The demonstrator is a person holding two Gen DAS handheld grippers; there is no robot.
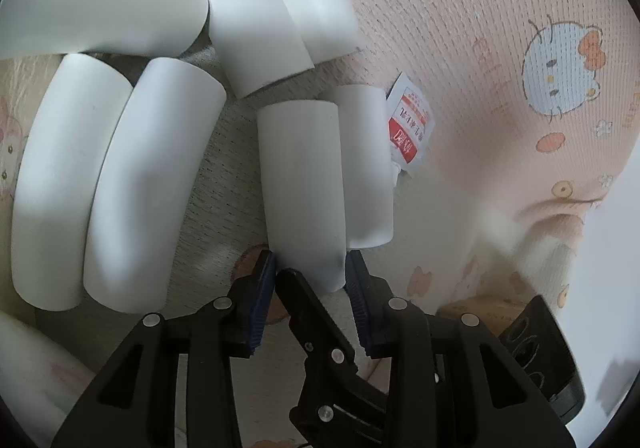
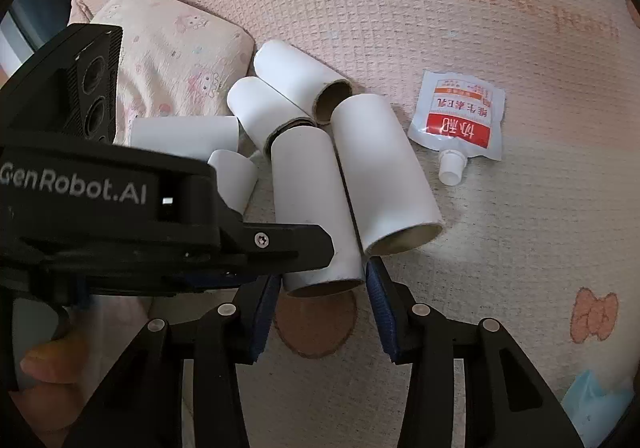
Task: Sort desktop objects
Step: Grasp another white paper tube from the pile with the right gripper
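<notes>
Tubes (image 2: 316, 208) of white card lie clustered on a patterned cloth (image 2: 500, 208), most of them side by side or touching, which I read as the sorting being well along: the alike things are already gathered into one group. In the left wrist view two pairs lie parallel at the left and top, with a larger white roll (image 1: 100, 0) behind them, and another pair sits in the middle. One pouch (image 2: 460, 120) with a red label and a white spout lies apart from the tubes on bare cloth in the right wrist view; in the left wrist view it shows just beside the middle pair, partly hidden behind it. It looks like the odd item, though I cannot tell where it is meant to go, since no bin or tray shows. Both grippers are at the same middle tube. The left gripper (image 1: 310, 272) has its jaws half spread around that tube's near end, the pads at its sides; whether they press on it I cannot tell. The right gripper (image 2: 322, 288) stands with jaws spread either side of the tube's open end, with gaps showing, so it does not pinch. A folded pink cloth bundle (image 2: 180, 60) lies behind the tubes. What seems left is to set this tube in line and deal with the pouch.
</notes>
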